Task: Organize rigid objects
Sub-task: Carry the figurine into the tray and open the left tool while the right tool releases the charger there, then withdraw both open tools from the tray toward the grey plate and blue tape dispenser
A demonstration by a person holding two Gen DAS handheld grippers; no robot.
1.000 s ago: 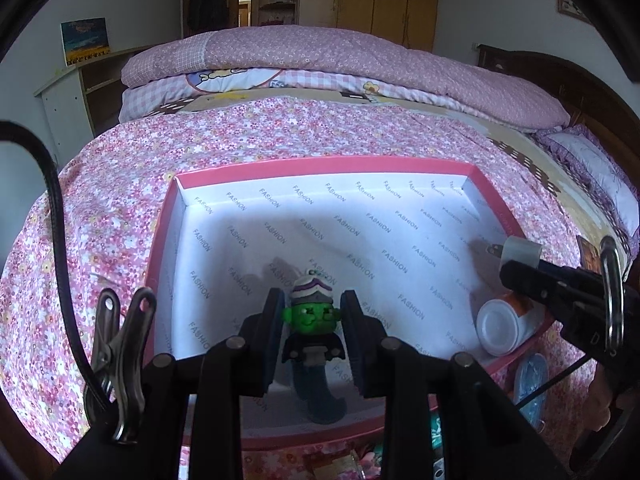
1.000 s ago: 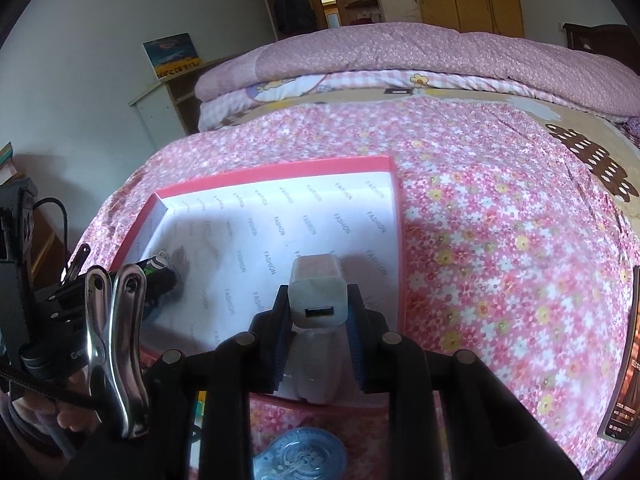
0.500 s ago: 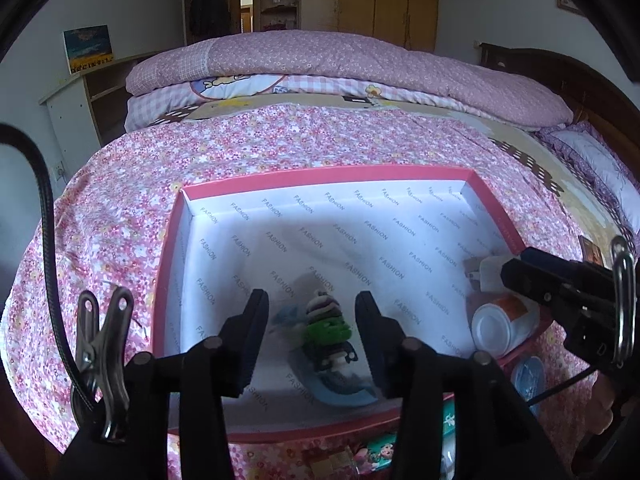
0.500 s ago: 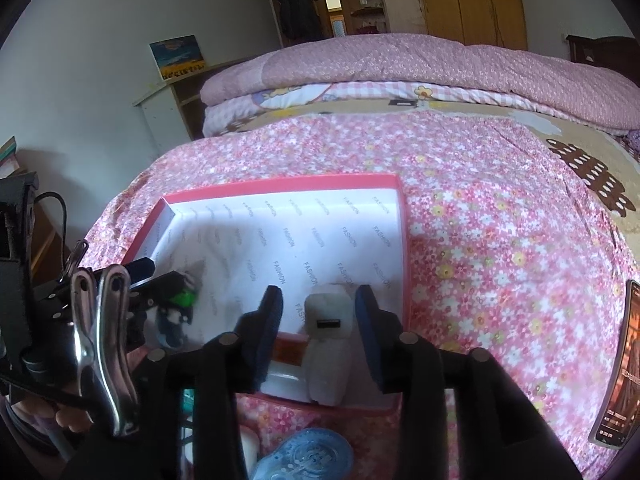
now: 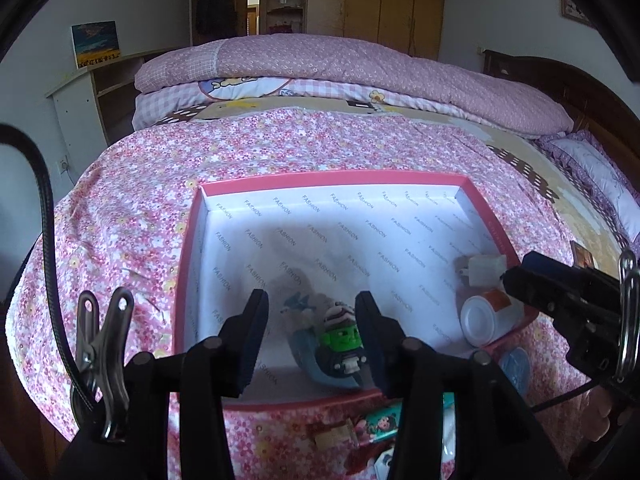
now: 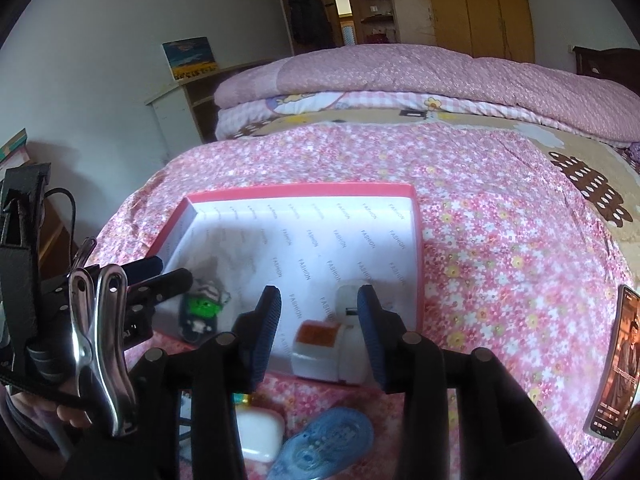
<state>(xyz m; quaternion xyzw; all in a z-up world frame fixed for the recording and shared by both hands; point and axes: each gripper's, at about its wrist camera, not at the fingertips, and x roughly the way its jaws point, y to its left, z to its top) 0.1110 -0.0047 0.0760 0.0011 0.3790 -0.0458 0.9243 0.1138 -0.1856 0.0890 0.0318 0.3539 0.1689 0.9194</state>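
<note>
A: It's a bedroom; a bed with a pink flowered cover (image 5: 320, 152) fills the view, folded quilts (image 5: 340, 68) at the far end. A shallow pink box (image 5: 332, 180) with white printed lining sits on the cover.

B: And the left gripper (image 5: 312, 334)?

A: Its jaws have just been opening and stand spread. The green-faced toy figure (image 5: 340, 340) lies on its back in the box's near edge, between the pads; the right pad looks close against it, the left one clear.

B: The right gripper (image 6: 318, 328)?

A: Also just been opening, spread over the box's near right corner. The white charger plug (image 6: 348, 304) rests there, apart from the left pad and just beside the right one, next to a white bottle with an orange label (image 6: 316, 350).

B: Outside the box?

A: A blue oval item (image 6: 324, 446) and a white case (image 6: 258, 434) lie on the cover below it; a phone (image 6: 614, 364) lies at the right.
</note>
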